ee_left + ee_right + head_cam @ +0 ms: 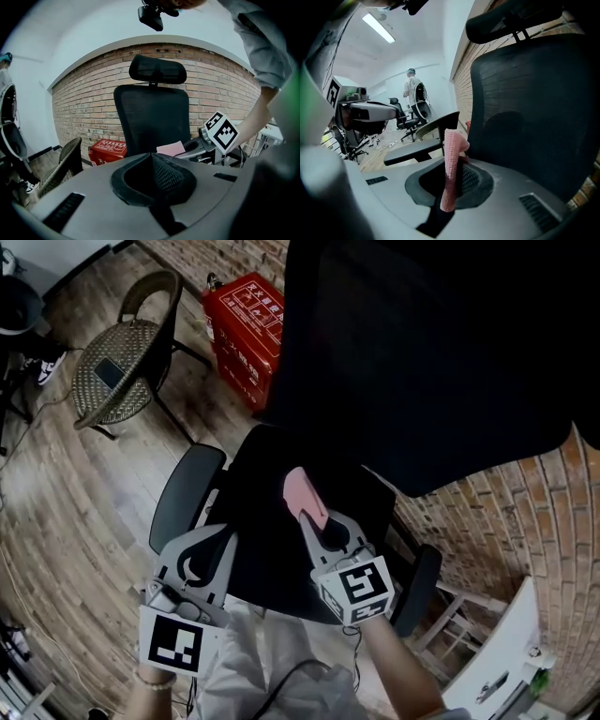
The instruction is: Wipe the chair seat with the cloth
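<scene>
1. Pink cloth [304, 497] is pinched between the right gripper's [317, 521] closed jaws, held over the black office chair seat [262, 545].
2. Left gripper [208, 538] hangs by the seat's left edge near the armrest [183, 498], jaws pressed together with nothing between them.

Far left, wicker chair [122, 362] beside box [246, 324] — nearer, cloth [305, 498] over the chair seat [267, 549].

Grey left hand-held gripper [217, 538], grey right hand-held gripper [314, 521], each with 1 black-and-white marker cube [172, 645], pale shirt [281, 643], black cable [279, 692]
</scene>
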`<state>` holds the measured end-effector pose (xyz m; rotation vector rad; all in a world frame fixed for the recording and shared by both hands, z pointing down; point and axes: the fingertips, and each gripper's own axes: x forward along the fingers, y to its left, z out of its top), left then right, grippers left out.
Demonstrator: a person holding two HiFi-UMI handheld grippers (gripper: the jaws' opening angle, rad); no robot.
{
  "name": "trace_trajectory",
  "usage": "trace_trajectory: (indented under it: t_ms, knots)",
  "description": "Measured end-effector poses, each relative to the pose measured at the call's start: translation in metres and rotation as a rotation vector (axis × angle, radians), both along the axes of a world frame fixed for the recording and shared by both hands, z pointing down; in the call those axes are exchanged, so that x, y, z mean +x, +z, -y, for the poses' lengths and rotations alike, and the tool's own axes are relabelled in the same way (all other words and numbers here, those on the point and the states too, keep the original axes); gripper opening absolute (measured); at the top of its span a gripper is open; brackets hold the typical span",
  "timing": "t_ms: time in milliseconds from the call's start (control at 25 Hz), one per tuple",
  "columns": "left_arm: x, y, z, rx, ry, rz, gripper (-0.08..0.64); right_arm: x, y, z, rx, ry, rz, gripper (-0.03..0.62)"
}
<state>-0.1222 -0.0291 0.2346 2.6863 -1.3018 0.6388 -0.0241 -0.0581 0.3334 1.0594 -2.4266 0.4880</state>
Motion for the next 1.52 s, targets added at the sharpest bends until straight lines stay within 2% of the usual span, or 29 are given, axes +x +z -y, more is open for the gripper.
trace_trajectory:
  t_ms: [320,480,760,920,1080,1280,1520]
  knots:
    - [-0.01,0.036,0.013,-0.047,-0.048,0.013,0.018,-0.034,0.064,0.044,-0.024,-0.05,0.016,0.052]
    - [-0.014,0.045,0.016,-0.057,-0.066,-0.005,0.018,-0.054,0.095,0.059,-0.05,-0.07,0.015,0.052]
    - [-0.02,0.063,0.016,-0.106,-0.11,-0.026,0.018,-0.091,0.137,0.083,-0.164,-0.057,0.178,0.052]
    - [-0.018,0.067,0.019,-0.107,-0.112,-0.031,0.018,-0.101,0.163,0.094,-0.184,-0.053,0.161,0.052]
    - [-0.013,0.078,0.02,-0.128,-0.113,-0.032,0.018,-0.092,0.193,0.103,-0.215,-0.002,0.088,0.052]
    - [-0.005,0.09,0.02,-0.156,-0.121,-0.037,0.018,-0.06,0.22,0.118,-0.233,0.096,0.012,0.052]
    - [0.01,0.1,0.02,-0.171,-0.101,-0.026,0.018,-0.017,0.238,0.121,-0.263,0.208,-0.025,0.052]
